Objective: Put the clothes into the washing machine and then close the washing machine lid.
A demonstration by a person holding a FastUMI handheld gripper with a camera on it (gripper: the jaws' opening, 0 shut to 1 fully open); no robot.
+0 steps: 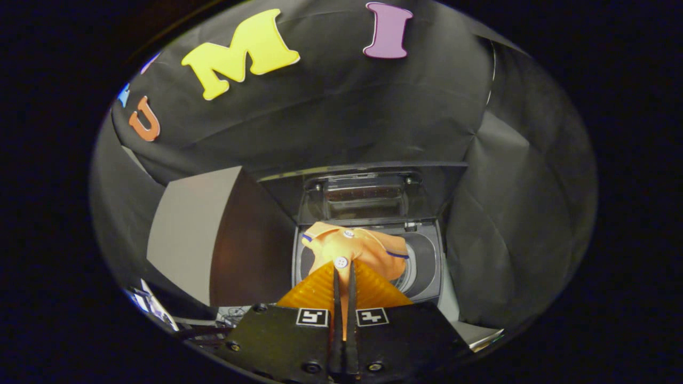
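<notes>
Nearest of all, the gripper (344, 277) is reaching forward with its two fingers (336, 298) drawn almost together, leaving only a thin slit between them. Pinched in that slit is a small orange cloth garment (355, 250) with white buttons and a dark blue trim, so the claw is grasping the garment, with one button sitting right at the fingertips. Most of the fabric is spreading out just beyond the fingers and is hanging over the round opening of a grey top-loading washing machine (429, 266). Whether the cloth is touching the machine's rim is hard to tell from this angle. Behind the garment, the machine's dark see-through lid (368, 194) is standing raised and open, leaning back toward the black cloth wall (331, 112). Beside the machine, a flat pale grey panel (187, 229) is standing upright.
</notes>
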